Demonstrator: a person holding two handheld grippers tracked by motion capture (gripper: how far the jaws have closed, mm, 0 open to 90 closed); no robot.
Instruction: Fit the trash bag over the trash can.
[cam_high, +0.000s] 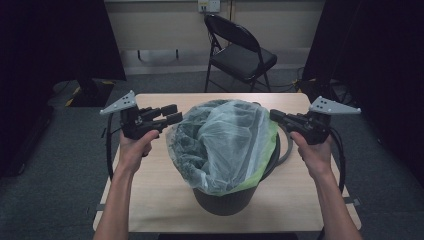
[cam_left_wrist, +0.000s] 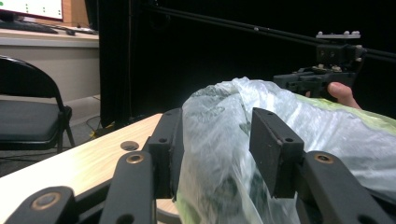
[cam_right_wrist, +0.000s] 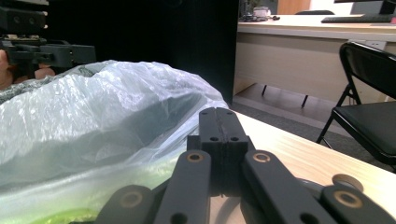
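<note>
Left gripper (cam_high: 172, 114), jaws parted around crinkled translucent bag (cam_high: 225, 140); right gripper (cam_high: 274, 115) pressed shut beside the round black bin (cam_high: 225, 202).

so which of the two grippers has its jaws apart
The left gripper: its jaws stand apart with the clear plastic bag bulging between them. The right gripper has its jaws pressed flat together, beside the bag.

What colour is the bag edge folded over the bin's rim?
Light green bag edge over the black bin; the high view shows it best.
</note>
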